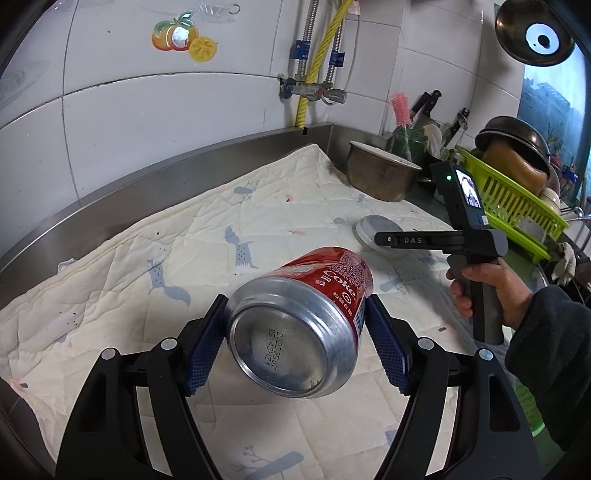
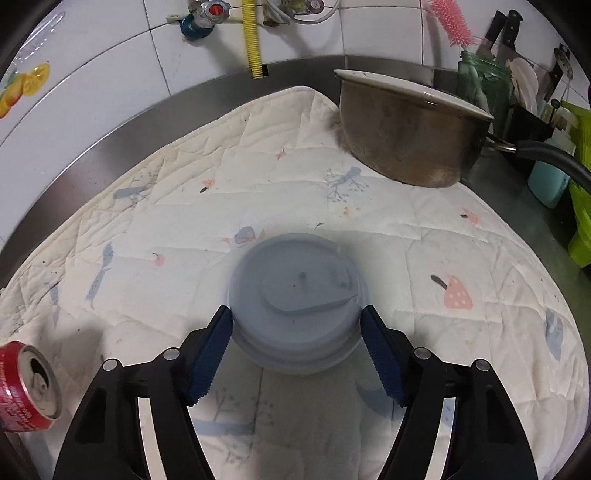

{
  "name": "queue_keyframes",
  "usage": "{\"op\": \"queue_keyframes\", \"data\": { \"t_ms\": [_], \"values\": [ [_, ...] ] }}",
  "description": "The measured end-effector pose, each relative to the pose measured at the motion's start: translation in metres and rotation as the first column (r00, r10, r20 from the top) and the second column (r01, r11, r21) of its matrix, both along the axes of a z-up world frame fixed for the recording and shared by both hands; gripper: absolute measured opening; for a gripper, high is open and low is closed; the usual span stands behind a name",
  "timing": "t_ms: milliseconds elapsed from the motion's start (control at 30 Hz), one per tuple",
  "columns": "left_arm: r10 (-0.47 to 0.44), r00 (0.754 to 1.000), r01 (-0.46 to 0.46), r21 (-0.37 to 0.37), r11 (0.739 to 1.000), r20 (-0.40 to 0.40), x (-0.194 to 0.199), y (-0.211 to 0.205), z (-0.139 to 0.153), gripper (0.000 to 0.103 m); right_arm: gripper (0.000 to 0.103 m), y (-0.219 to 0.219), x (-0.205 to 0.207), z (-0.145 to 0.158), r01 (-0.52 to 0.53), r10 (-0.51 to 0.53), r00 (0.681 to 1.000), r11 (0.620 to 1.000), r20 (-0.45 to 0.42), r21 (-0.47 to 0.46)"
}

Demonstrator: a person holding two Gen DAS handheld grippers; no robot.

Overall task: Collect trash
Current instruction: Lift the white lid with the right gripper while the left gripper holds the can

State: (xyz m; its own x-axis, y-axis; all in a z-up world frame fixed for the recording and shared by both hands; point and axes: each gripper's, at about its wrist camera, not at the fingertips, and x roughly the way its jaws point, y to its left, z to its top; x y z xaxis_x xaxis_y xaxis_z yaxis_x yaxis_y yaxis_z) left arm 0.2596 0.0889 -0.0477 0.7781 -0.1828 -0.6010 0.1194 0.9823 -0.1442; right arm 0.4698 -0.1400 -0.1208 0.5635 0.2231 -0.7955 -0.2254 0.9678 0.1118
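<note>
A red Coke can (image 1: 306, 321) is clamped between the blue pads of my left gripper (image 1: 295, 332), held above the quilted mat with its silver base toward the camera. The can also shows at the far left of the right wrist view (image 2: 27, 387). A round grey-white plastic lid (image 2: 297, 306) lies on the mat between the pads of my right gripper (image 2: 295, 332), which touch its sides. In the left wrist view the lid (image 1: 373, 227) lies just beyond the right gripper (image 1: 384, 240).
A cream quilted mat (image 2: 406, 240) covers the steel counter (image 1: 110, 199). A metal pot (image 2: 406, 136) stands at the mat's far right corner. A green dish rack (image 1: 517, 206) with cookware, a jar with a pink brush (image 2: 454, 26) and knives stand further right. A tiled wall with pipes is behind.
</note>
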Motion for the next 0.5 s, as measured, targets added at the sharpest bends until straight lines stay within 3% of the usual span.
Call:
{"op": "queue_keyframes", "data": {
  "t_ms": [133, 167, 200, 267, 333, 400, 500],
  "values": [
    [0.001, 1.0, -0.001, -0.009, 1.0, 0.004, -0.006, 0.0, 0.005, 0.072, 0.063, -0.004, -0.018, 0.008, 0.009, -0.009, 1.0, 1.0, 0.029, 0.003],
    [0.002, 1.0, -0.001, -0.006, 1.0, 0.009, -0.008, -0.001, 0.007, 0.072, 0.047, -0.005, -0.02, 0.008, 0.002, -0.003, 1.0, 1.0, 0.014, 0.021],
    [0.002, 1.0, -0.002, -0.005, 1.0, 0.011, -0.01, -0.002, 0.009, 0.072, 0.023, -0.008, -0.026, 0.01, -0.001, 0.002, 1.0, 0.999, -0.006, 0.05],
    [-0.005, 1.0, 0.005, -0.007, 1.0, 0.01, -0.015, -0.005, 0.013, 0.072, 0.023, -0.017, -0.039, 0.015, 0.004, -0.001, 1.0, 0.995, -0.024, 0.097],
    [-0.008, 1.0, 0.008, 0.006, 1.0, 0.021, -0.022, -0.009, 0.017, 0.072, 0.028, -0.024, -0.051, 0.02, 0.007, -0.003, 1.0, 0.993, -0.031, 0.114],
    [-0.013, 1.0, 0.013, -0.007, 1.0, 0.025, -0.027, -0.011, 0.021, 0.072, 0.075, -0.025, -0.062, 0.028, -0.008, 0.008, 1.0, 0.996, -0.004, 0.084],
    [-0.01, 0.999, 0.01, -0.014, 1.0, 0.038, -0.033, -0.013, 0.025, 0.072, 0.076, -0.021, -0.07, 0.04, -0.023, 0.022, 0.998, 1.0, 0.056, 0.022]
  ]
}}
